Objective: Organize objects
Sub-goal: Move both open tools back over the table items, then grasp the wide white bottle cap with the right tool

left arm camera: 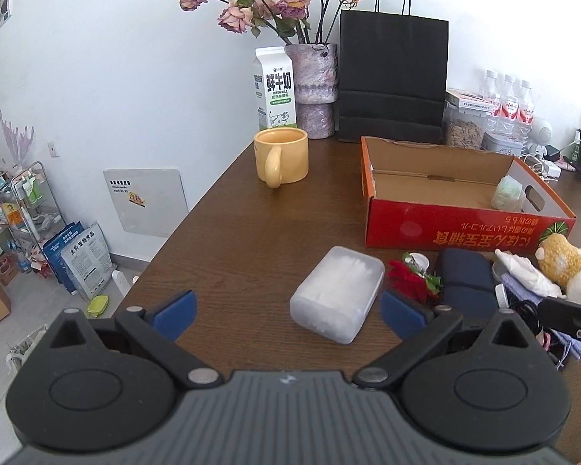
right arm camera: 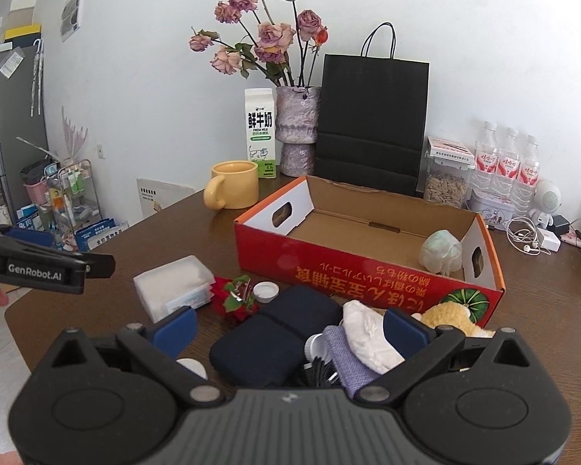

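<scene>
Left wrist view: the left gripper (left arm camera: 286, 310) is seen spread wide over the brown table (left arm camera: 228, 232), nothing held, its blue pads (left arm camera: 174, 312) standing well to either side of a frosted plastic box (left arm camera: 339, 293) of what look like cotton swabs. The box lies between the jaws but nearer the right-hand pad, and skewed to the line of the fingers; if the jaws are closed from here, a corner may be caught first and the smooth box twisted or squirted out toward the red artificial flower (left arm camera: 412, 281) just beside it. Beyond, the red cardboard tray (left arm camera: 464, 224) is seen open-topped, one pale wrapped bundle (left arm camera: 508, 193) already in its far corner (the likely destination, judging by the task). A yellow mug (left arm camera: 281, 157) stands well apart, out of harm's way.

Right wrist view: the right gripper (right arm camera: 290, 329) is likewise held wide open and empty, poised above a crowded heap: a dark blue pouch (right arm camera: 275, 333), a white padded item (right arm camera: 370, 335), a lilac cloth (right arm camera: 348, 360) and a yellow plush toy (right arm camera: 455, 312) against the tray's (right arm camera: 368, 271) front wall. The pouch and cloth lie between the fingers, touching one another, so two things could be pinched at once, or a loose bottle cap (right arm camera: 265, 291) knocked away. The left gripper's arm (right arm camera: 46, 267) is seen at the left edge, near the swab box (right arm camera: 174, 285)
</scene>
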A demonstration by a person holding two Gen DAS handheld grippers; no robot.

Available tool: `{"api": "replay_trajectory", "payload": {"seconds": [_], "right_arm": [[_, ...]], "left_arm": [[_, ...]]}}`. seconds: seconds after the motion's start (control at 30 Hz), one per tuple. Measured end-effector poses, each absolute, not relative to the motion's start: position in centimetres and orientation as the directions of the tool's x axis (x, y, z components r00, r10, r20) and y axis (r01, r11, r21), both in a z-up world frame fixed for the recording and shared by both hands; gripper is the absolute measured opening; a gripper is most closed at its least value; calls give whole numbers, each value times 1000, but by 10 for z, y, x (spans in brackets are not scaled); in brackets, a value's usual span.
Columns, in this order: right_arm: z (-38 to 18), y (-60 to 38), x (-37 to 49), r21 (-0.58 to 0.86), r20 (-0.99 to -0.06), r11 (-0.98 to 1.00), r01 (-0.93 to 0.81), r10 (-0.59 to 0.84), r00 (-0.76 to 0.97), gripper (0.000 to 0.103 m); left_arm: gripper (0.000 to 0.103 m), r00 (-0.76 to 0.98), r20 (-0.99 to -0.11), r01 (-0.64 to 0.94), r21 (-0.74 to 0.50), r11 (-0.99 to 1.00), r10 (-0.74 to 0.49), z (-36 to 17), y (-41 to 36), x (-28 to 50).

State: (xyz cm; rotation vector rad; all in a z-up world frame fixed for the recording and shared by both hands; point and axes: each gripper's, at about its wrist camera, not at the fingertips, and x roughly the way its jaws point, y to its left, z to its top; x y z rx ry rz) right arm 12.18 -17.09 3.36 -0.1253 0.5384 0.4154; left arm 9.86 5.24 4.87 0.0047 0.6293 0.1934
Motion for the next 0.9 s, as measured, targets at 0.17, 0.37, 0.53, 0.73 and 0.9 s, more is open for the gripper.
{"api": "replay_trajectory", "payload": {"seconds": [0.17,0.37,0.53,0.73,0.9], "right_arm": [[22,-154,111,11,-544,892,-451,384,746,103],[3,-128,101,21,-575,862,-506,425,699,103],[-10,-108,94,26,-597,838,-546,451,664,103],[-24,-87,84,29,-622,807,-590,477,621,103],[-31,-74,75,25,-631,784,-620,493,598,103]], "left_arm": [[103,780,-595,-187,72,980,193,39,62,82],[103,760,-619,-197,73,978,200,24,74,67],[103,736,-646,-202,78,976,204,8,81,55],[103,717,-663,-215,85,973,216,-4,92,37],[103,714,-666,-222,80,972,218,-7,99,25]]}}
